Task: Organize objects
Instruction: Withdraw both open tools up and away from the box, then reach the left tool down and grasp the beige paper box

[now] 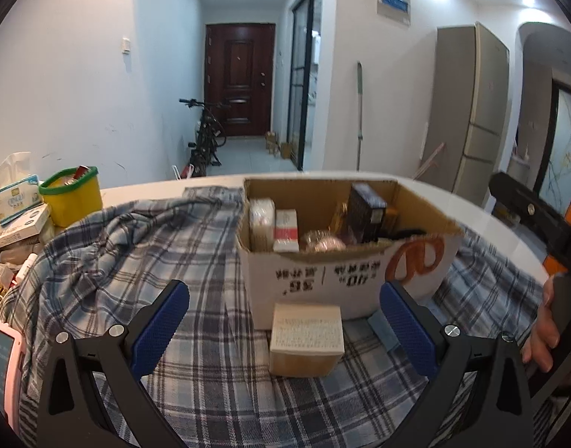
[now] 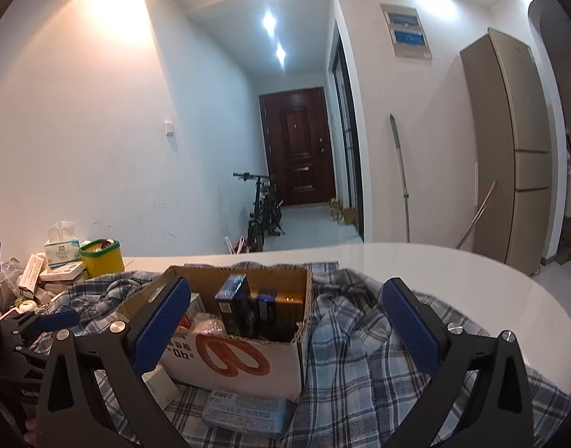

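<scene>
Left wrist view: the left gripper hovers with its blue-padded fingers spread wide and nothing between the pads. A small cream box stands on the plaid cloth in the gap between them, slightly beyond the tips and touching neither. Its top carries fine print too small to read. Just behind it sits an open cardboard box, which already holds several packages; its front shows upside-down figures "36" and "40" beside an orange logo. At far left stand a yellow tub with a green rim and a tissue pack. A hand grips the other tool at the right edge.

Right wrist view: the right gripper is likewise spread and empty, above the cloth. A light blue packet lies in front of the cardboard box, near the left finger.
</scene>
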Demonstrator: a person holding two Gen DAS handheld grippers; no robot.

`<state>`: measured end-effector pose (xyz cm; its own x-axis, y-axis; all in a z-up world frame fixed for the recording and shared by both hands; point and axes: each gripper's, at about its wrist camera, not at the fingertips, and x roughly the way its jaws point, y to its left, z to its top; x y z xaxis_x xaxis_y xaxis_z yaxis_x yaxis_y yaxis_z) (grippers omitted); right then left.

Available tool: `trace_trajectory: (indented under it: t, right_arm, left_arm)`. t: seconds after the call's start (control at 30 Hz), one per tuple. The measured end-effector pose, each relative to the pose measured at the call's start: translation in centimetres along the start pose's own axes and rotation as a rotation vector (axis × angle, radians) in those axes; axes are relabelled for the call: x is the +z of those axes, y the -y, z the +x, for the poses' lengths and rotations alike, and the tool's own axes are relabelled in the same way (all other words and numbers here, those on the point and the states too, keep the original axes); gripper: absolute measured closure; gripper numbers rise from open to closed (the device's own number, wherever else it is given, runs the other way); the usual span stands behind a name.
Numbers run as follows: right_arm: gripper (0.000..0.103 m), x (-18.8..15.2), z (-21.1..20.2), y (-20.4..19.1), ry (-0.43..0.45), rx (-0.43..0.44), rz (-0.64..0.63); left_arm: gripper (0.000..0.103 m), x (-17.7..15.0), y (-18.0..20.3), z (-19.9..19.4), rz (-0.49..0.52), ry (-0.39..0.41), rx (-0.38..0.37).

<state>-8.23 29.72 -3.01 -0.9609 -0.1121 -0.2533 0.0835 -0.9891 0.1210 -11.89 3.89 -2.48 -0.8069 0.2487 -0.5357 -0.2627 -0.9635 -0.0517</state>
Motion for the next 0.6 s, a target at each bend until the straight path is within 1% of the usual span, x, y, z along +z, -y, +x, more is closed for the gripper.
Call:
trace_trajectory:
  t: [0.13,0.27,0.33,0.37,0.43,0.47,0.5,0.53,0.6]
  right_arm:
    - [0.001,-0.3,0.3,0.5,-0.034,0.009,0.024]
    - [0.001,-0.6,0.5,0.4,-0.067,0.021,0.025]
    - [0.001,-0.7,0.7,0.3,-0.083,0.024,0.018]
    - [0.001,-0.8,0.7,0.3,-0.091,0.028,0.015]
    - [0.001,-0.8,0.9,0.2,-0.104,0.031,0.013]
    - [0.001,-0.9,1.0,0.1,-0.108,0.033,0.014]
    - [0.001,-0.9,1.0,0.1,-0.113,0.036,0.016]
    - [0.001,-0.9,1.1,0.2,-0.118,0.039,0.02]
    - [0.001,-0.9,1.2,0.3,-0.129,0.045,0.031]
  left_arm:
    - [0.0,-0.8,1.0,1.5,0.049,-0.064,-0.038]
    - [0.002,-1.2,1.8,3.0,0.087,-0.134,-0.018]
    - [0.013,-1.3,1.7,3.6,0.081,-0.166,-0.011]
    - [0.016,-1.4,1.5,3.8,0.074,-0.178,-0.015]
    - [0.028,-1.5,1.2,4.2,0.057,-0.204,-0.021]
    - [0.032,-1.5,1.1,4.5,0.05,-0.216,-0.021]
    - [0.043,-1.6,1.0,4.7,0.046,-0.229,-0.024]
    - [0.05,-1.6,0.9,4.8,0.044,-0.237,-0.027]
    - [0.05,-1.5,0.8,4.7,0.039,-0.222,-0.017]
